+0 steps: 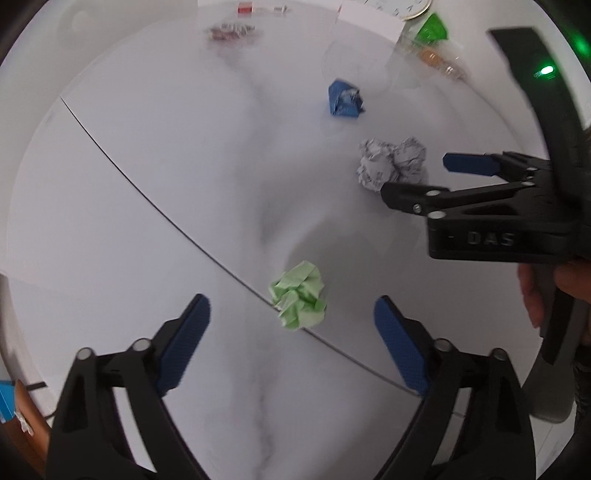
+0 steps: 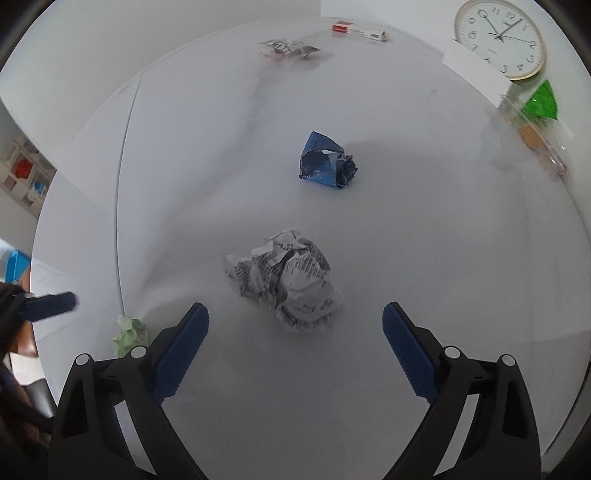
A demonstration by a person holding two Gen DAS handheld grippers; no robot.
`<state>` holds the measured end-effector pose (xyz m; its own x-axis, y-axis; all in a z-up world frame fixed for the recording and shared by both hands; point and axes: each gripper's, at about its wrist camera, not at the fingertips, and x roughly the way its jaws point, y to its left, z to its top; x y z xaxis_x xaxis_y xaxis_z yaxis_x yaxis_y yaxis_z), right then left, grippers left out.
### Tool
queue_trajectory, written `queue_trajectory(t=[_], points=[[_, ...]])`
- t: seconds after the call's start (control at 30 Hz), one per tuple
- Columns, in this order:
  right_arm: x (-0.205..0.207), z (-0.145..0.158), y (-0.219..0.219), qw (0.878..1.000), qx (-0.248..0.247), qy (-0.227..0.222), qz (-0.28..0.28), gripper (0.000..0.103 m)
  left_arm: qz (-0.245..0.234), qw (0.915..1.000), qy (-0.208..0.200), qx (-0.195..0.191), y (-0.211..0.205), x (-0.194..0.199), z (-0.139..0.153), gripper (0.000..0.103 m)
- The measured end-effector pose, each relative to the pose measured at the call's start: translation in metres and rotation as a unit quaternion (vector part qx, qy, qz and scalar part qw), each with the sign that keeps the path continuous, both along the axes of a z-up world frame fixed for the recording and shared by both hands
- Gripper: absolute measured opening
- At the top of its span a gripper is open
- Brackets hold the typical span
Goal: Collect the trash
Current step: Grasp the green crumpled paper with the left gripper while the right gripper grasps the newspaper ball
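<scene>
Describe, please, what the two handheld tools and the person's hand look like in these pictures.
Both the left tool and the right tool have black linkage arms with silver pivot pins and blue textured fingers. The right tool's body reads "DAS", with a green light above. The bare hand shows no sleeve.

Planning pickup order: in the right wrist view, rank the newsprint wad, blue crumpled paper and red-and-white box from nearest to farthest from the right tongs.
1. Newsprint wad: just ahead of the open right tongs, centred.
2. Blue crumpled paper: mid-table, slightly right.
3. Red-and-white box: at the far edge.
</scene>
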<state>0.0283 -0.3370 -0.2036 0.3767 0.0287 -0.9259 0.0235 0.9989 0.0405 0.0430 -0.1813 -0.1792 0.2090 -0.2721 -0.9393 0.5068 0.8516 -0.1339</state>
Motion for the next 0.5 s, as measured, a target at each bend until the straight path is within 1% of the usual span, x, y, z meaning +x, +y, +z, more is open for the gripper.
queue_trajectory(t=[0.03, 0.1, 0.13, 0.2, 0.23, 0.3, 0.33, 0.4, 0.43, 0.5], points=[[0.001, -0.001, -0.002, 1.0, 0.004, 0.001, 0.002, 0.094, 0.004, 1.0, 0.005, 0.004, -0.003, 0.002, -0.004, 0.08], [0.005, -0.004, -0.009, 1.0, 0.02, 0.002, 0.006, 0.093, 0.008, 0.9999, 0.011, 0.008, -0.005, 0.004, -0.009, 0.072], [0.006, -0.005, -0.011, 1.0, 0.029, 0.003, 0.006, 0.092, 0.011, 0.9997, 0.014, 0.014, -0.007, 0.006, -0.012, 0.07], [0.007, -0.005, -0.016, 0.999, 0.043, 0.003, 0.007, 0.091, 0.013, 0.9996, 0.02, 0.017, -0.01, 0.008, -0.016, 0.058], [0.007, -0.006, -0.018, 0.999, 0.048, 0.003, 0.007, 0.09, 0.013, 0.9995, 0.025, 0.016, -0.01, 0.008, -0.018, 0.056], [0.009, -0.007, -0.021, 0.999, 0.051, 0.002, 0.008, 0.089, 0.016, 0.9991, 0.031, 0.023, -0.01, 0.008, -0.022, 0.047], [0.01, -0.007, -0.022, 0.998, 0.054, 0.002, 0.009, 0.087, 0.015, 0.9993, 0.025, 0.025, -0.01, 0.008, -0.022, 0.045], [0.009, -0.008, -0.021, 0.998, 0.061, 0.004, 0.012, 0.084, 0.013, 0.9993, 0.026, 0.024, -0.01, 0.007, -0.022, 0.034], [0.011, -0.009, -0.022, 0.998, 0.063, 0.006, 0.014, 0.082, 0.013, 0.9993, 0.029, 0.02, -0.009, 0.008, -0.021, 0.033], [0.016, -0.011, -0.019, 0.998, 0.061, 0.008, 0.022, 0.082, 0.018, 0.9992, 0.034, 0.011, -0.006, 0.01, -0.02, 0.032]])
